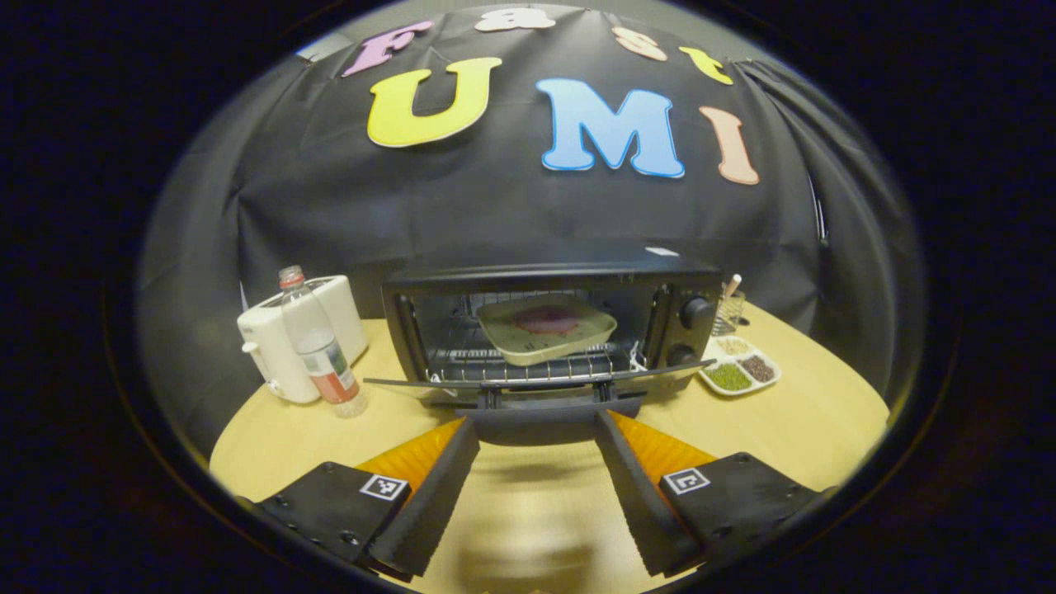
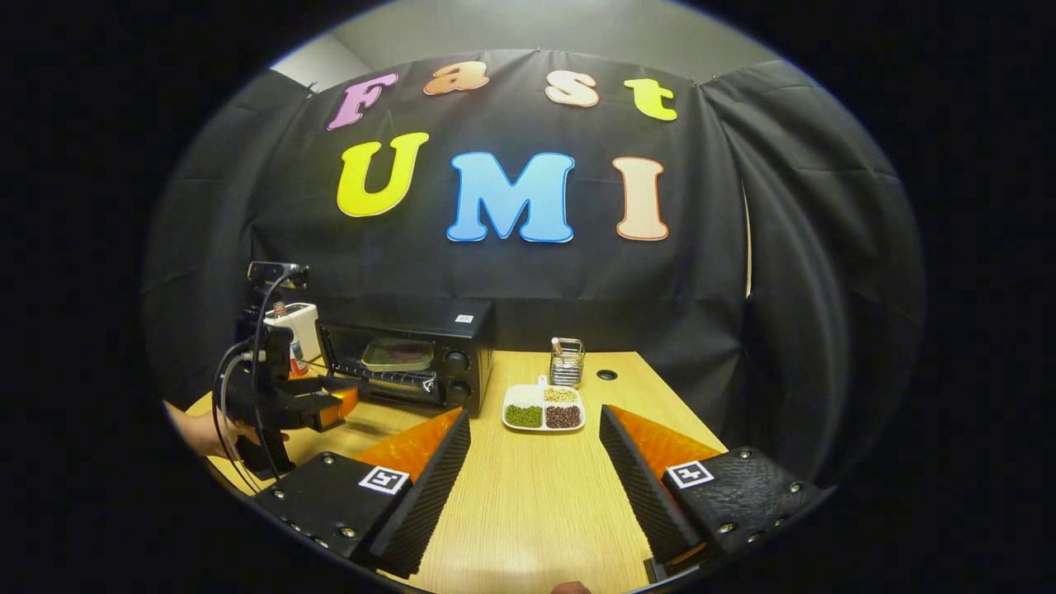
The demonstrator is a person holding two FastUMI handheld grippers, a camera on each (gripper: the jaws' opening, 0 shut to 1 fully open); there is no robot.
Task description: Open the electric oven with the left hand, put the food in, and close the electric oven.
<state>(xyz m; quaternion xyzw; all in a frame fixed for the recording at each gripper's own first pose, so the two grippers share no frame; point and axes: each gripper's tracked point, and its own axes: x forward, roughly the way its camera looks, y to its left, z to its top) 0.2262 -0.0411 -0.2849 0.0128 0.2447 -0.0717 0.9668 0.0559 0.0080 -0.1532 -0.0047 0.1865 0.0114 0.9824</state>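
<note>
The black electric oven [image 1: 544, 280] stands on the wooden table with its door [image 1: 536, 378] folded down flat towards me. Inside, on the wire rack, sits a beige square plate [image 1: 546, 330] with dark reddish food on it. My left gripper [image 1: 536, 421] is open, and the door handle [image 1: 540, 412] lies between its fingertips. The right gripper view shows the oven [image 2: 412, 355] at the left, with the left gripper [image 2: 330, 404] at its door, held by a hand [image 2: 198, 429]. My right gripper [image 2: 535, 417] hangs open over the table, holding nothing.
Left of the oven stand a white appliance [image 1: 268, 338] and a plastic bottle [image 1: 318, 346]. To its right are a white divided dish of beans [image 1: 738, 371] [image 2: 544, 408] and a wire holder [image 1: 728, 309] [image 2: 566, 363]. The wooden table [image 2: 536, 495] stretches in front.
</note>
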